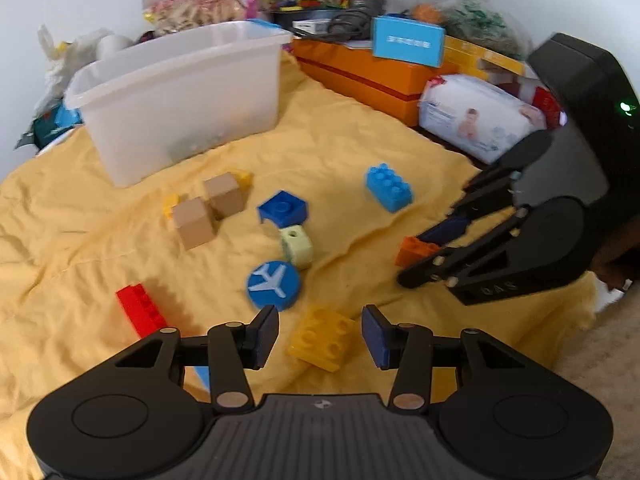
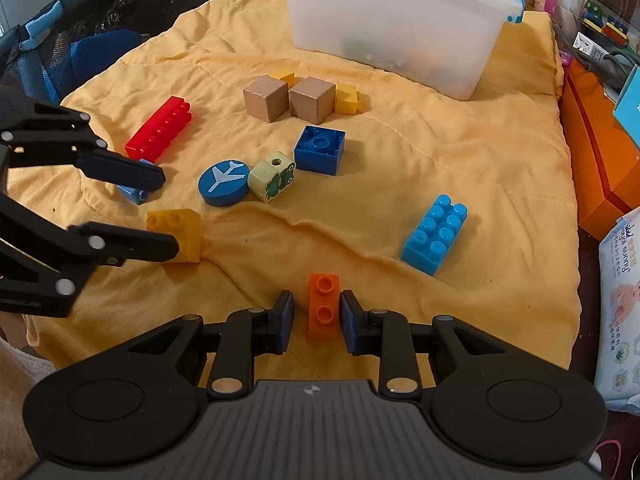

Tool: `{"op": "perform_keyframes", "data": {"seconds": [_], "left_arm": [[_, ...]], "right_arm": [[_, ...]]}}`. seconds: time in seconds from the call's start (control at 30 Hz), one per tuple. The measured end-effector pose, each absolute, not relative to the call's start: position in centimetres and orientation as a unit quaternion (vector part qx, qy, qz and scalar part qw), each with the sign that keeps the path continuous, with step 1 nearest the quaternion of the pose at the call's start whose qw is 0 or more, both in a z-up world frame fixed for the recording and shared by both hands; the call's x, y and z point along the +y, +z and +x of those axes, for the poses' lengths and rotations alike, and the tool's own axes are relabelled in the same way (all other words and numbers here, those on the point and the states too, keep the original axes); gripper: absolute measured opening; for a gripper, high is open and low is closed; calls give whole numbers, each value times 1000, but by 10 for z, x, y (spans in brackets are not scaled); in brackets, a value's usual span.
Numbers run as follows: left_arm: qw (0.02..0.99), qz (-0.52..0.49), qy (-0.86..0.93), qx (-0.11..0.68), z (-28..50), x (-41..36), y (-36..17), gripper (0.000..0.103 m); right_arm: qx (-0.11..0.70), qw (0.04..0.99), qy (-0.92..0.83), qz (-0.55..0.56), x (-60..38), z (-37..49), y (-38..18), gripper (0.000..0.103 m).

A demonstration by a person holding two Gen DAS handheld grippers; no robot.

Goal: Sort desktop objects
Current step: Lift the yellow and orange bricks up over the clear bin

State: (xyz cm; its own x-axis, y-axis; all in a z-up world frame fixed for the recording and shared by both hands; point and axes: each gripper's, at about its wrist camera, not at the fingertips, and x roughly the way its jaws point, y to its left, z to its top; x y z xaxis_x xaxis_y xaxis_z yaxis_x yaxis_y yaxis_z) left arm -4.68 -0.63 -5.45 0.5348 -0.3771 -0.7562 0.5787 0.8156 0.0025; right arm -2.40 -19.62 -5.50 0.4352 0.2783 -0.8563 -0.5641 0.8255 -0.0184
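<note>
Two hand-held black tools are hovering over a rumpled yellow cloth (image 2: 440,152) spread with toy pieces for sorting. The left tool (image 1: 319,338) is standing about half open around a yellow square plastic brick (image 1: 322,338), which is lying on the cloth between the blue pads with a gap showing on each side; nothing is gripped. The right tool (image 2: 316,320) is sitting narrowly open astride a small orange two-stud plastic brick (image 2: 323,306), which is resting on the cloth with a thin gap at either pad, so it too is holding nothing.

Near the middle of the cloth, a blue round disc with a white aeroplane (image 2: 223,182) is lying just beside a pale green cube with a frog picture (image 2: 272,176), with a dark blue hollow square brick (image 2: 320,150) close behind. Two plain wooden cubes (image 2: 288,98) are sitting side by side, small yellow bricks (image 2: 347,98) flanking them. A long red studded brick (image 2: 160,130) is lying to the left, and a light blue eight-stud brick (image 2: 434,234) to the right. A translucent white plastic bin (image 2: 396,16) is standing at the far edge of the cloth, some small items dimly showing through its wall. An orange box (image 1: 360,72) and a pack of wet wipes (image 1: 476,116) are crowding the right side.
</note>
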Motion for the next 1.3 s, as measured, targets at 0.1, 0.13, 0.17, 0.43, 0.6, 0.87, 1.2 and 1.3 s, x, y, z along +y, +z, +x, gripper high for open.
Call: {"op": "perform_keyframes", "data": {"seconds": [0.1,0.13,0.17,0.43,0.6,0.87,1.2,1.3], "left_arm": [[857,151,-270,412,-44,-11,-67,50],[856,154,-266,416,-42,-11,-71,50],[853,150,-267,422,-40,-10,-73,38],[874,113,-271,387,-25,1,-42,36],[917,99,-220,316,9,11,5,36],[958,95,-161,218,106,20,77,36],[948,68,-148,275,226,11,62,37],[938,92,-137,305,230,2,45,41]], "right_arm": [[467,834,252,-152,-197,-24,-54,29],[467,834,253,-152,-196,-23,-55,29],[467,833,253,-153,-197,-23,-55,29],[448,839,261,-165,-192,-18,-43,17],[396,867,257,-162,-186,12,-11,17],[294,914,247,-134,-173,96,63,17],[249,945,190,-97,-146,216,101,18],[293,934,178,-100,-139,235,77,28]]}}
